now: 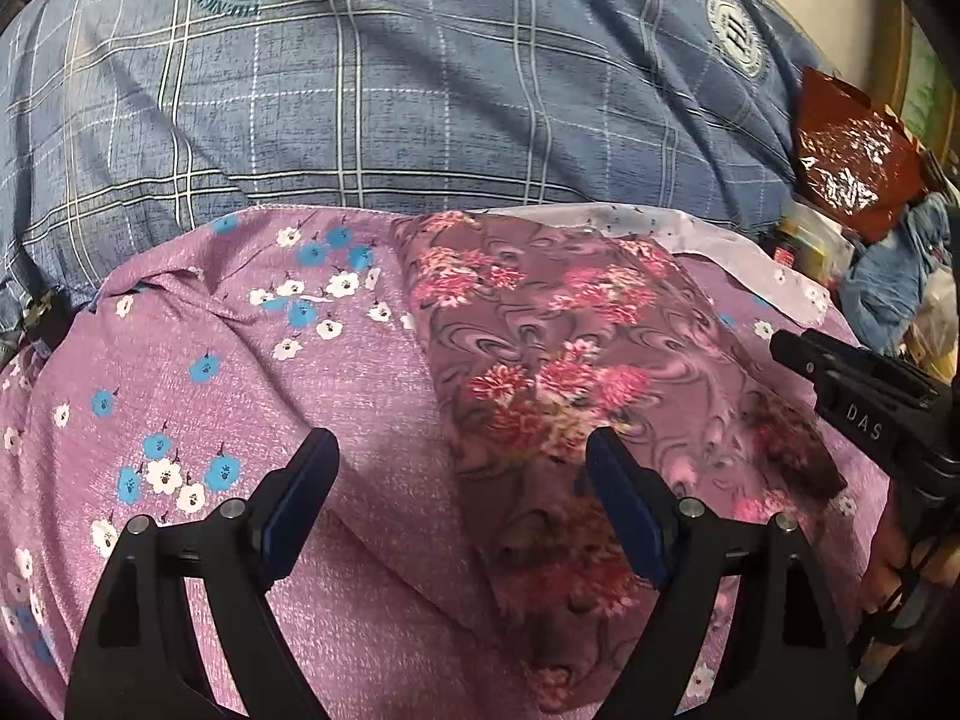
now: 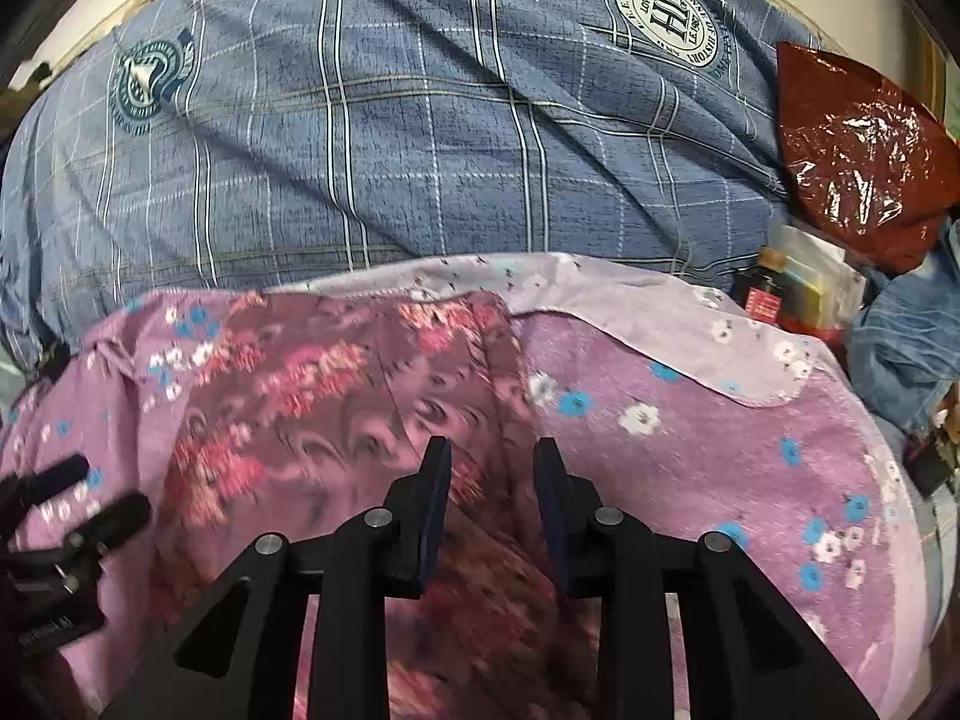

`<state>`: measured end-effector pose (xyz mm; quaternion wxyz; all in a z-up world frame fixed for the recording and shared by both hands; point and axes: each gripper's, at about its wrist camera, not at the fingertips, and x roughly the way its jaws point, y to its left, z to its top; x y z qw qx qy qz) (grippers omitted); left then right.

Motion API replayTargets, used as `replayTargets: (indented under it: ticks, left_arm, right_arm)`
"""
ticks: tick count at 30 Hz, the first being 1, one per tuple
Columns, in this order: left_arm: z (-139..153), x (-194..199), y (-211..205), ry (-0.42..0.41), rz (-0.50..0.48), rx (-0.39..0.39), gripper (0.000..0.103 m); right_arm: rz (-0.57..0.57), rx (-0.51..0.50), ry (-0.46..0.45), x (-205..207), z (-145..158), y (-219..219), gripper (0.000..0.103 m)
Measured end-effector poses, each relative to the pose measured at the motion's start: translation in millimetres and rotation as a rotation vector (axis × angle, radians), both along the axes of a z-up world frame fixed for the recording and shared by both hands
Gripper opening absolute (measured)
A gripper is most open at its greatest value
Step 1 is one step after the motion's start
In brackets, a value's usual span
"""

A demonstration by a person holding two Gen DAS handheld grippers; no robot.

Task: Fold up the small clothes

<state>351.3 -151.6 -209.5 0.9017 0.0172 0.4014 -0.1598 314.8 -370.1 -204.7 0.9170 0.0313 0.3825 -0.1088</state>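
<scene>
Here both grippers, left (image 1: 459, 468) wide and right (image 2: 492, 474) narrowly parted, hover empty-jawed over the rose-print garment (image 1: 540, 360), near the "HL"-crested plaid sheet (image 2: 420, 150).

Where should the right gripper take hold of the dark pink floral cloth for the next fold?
Probably the far right corner of the dark pink floral cloth, coming from the right gripper's own side. That edge lies flat and exposed on the purple flowered fabric, so one finger could slide under it.
</scene>
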Motion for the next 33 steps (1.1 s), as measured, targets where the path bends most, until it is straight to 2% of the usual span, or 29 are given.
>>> replayTargets:
  ticks: [2,4,7,9,20,33]
  left_arm:
    - [0.4,0.1,1.2,0.002,-0.005,-0.007,0.085]
    - [-1.1,3.3,4.2,0.011,-0.009,-0.035,0.085]
    - [-2.4,8.3,9.6,0.031,-0.013,-0.091,0.085]
    - [-4.3,11.7,10.3,0.043,-0.012,-0.109,0.085]
    - [-7.7,10.1,1.7,0.025,-0.016,-0.075,0.085]
    - [-8.4,9.7,-0.5,0.026,-0.021,-0.072,0.085]
  right_arm:
    - [0.002,0.006,0.009,-5.4,-2.6,-6.3,0.038]
    - [0.013,0.061,0.012,-10.6,-5.4,-15.7,0.043]
    - [0.024,0.194,-0.019,-15.0,-5.4,-36.5,0.055]
    - [0.005,0.233,-0.037,-17.5,-5.0,-45.9,0.058]
    - [0.012,0.059,-0.026,-17.5,0.5,-27.1,0.058]
    - [0.023,-0.015,-0.038,-18.6,6.1,-16.5,0.058]
